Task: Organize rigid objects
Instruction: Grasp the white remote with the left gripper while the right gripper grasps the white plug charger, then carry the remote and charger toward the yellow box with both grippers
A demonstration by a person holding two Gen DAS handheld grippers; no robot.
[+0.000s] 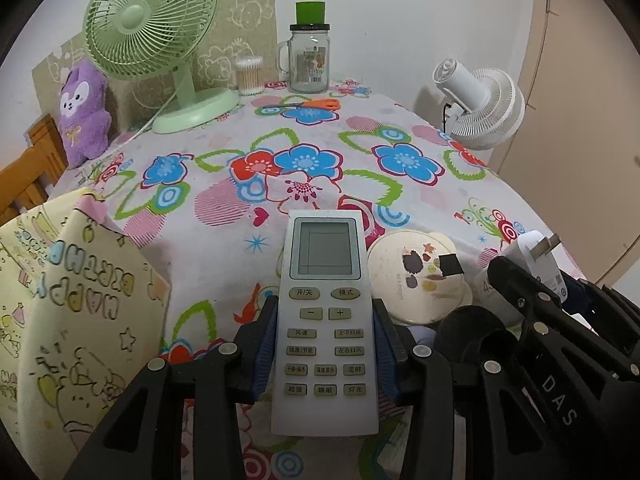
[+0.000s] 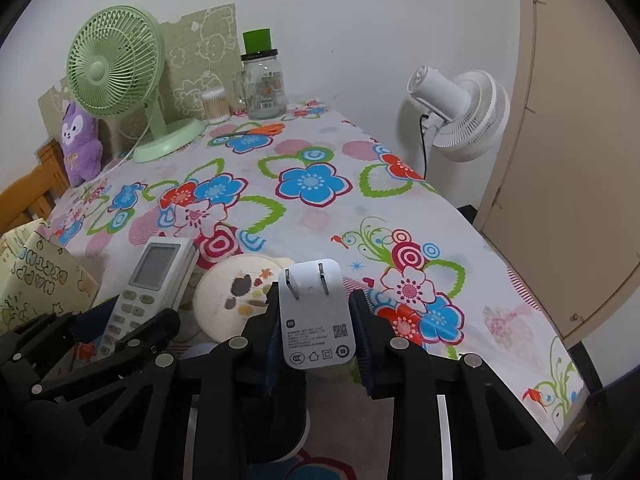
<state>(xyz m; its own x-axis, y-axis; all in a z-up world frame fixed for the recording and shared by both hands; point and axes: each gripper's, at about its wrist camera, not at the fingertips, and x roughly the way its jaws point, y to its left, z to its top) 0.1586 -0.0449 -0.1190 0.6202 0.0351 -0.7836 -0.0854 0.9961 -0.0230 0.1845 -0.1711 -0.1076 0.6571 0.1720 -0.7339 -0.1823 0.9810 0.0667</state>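
Observation:
My left gripper (image 1: 325,354) is shut on a white air-conditioner remote (image 1: 325,320), its blue pads pressing both long sides; the screen end points away from me. My right gripper (image 2: 317,334) is shut on a white plug-in charger (image 2: 316,316) whose two metal prongs point up and away. In the right wrist view the remote (image 2: 154,280) and the left gripper sit at the lower left. In the left wrist view the charger (image 1: 540,258) and the right gripper show at the right edge. A round cream disc (image 1: 416,276) with leaf prints lies on the floral tablecloth between both grippers.
At the table's far end stand a green desk fan (image 1: 156,32), a cotton swab tub (image 1: 249,76), a glass jar with a green lid (image 1: 309,56) and orange-handled scissors (image 1: 316,104). A purple plush (image 1: 84,116) sits far left, a yellow printed bag (image 1: 72,312) near left, a white fan (image 1: 480,100) beyond the right edge.

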